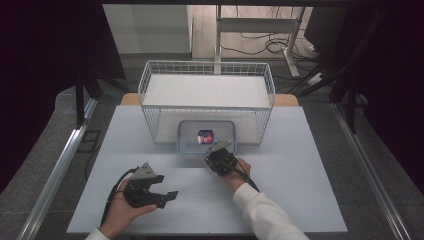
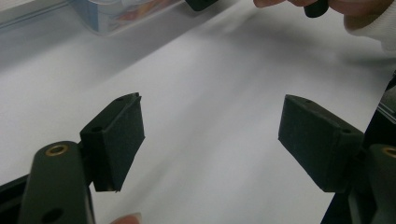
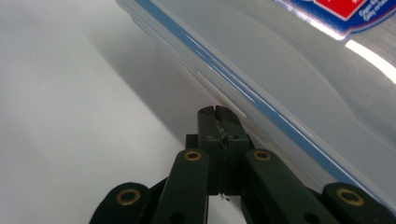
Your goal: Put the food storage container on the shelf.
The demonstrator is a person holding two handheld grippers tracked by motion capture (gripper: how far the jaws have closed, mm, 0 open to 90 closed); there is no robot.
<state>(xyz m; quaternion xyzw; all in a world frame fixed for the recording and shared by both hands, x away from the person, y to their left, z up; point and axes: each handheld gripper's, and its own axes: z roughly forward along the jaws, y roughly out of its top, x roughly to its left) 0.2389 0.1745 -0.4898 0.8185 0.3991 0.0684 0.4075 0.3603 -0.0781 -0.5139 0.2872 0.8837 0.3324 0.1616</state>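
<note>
Container (image 1: 206,136), clear plastic with blue-trimmed lid: on the table (image 1: 300,165), its far part inside the open front of the wire basket (image 1: 206,95). Right gripper (image 3: 217,112): jaws shut, empty, tips just under the container's near lid edge, seemingly touching. Left gripper (image 2: 210,140): jaws wide apart, empty, well short of the container. Step, as judged: prying at the near lid latch. Next: lift upward under that edge.
</note>
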